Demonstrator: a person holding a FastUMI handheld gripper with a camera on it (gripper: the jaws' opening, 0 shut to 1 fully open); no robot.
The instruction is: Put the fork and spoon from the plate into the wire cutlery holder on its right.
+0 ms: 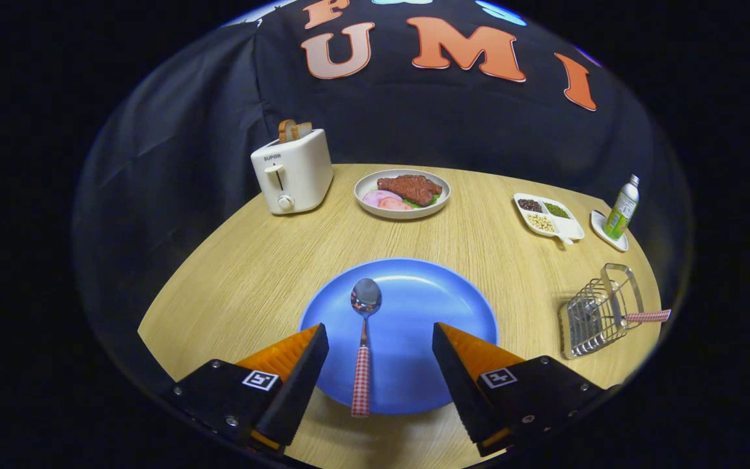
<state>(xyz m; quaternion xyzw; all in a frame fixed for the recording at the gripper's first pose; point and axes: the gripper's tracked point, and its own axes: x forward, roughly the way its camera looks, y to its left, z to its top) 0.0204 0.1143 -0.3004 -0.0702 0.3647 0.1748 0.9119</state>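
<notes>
Spreading widest, round wooden table, pale grain, with everything else resting on it. Next in size, blue plate, just ahead of the gripper, jaws wide apart and clamped on nothing, orange fingers with black pads standing either side of the plate's near rim. Lying on the plate, spoon, bowl toward the far side, red-checked handle running back between the fingers and overhanging the near rim, touching neither finger. Off to the right of the plate, well apart from it, wire cutlery holder, tipped or leaning as far as the bent view allows a call, with a red-checked handle poking out of its right side, probably the fork, tines hidden among the wires. Standing at the far left, white toaster, two slices of bread up in its slots. Beside it toward the middle, pale plate of food with a brown slab of meat and pink slices. Farther right, divided white dish holding three sorts of small grains or beans. Smallest, green bottle upright on a small white saucer, just beyond the holder.
</notes>
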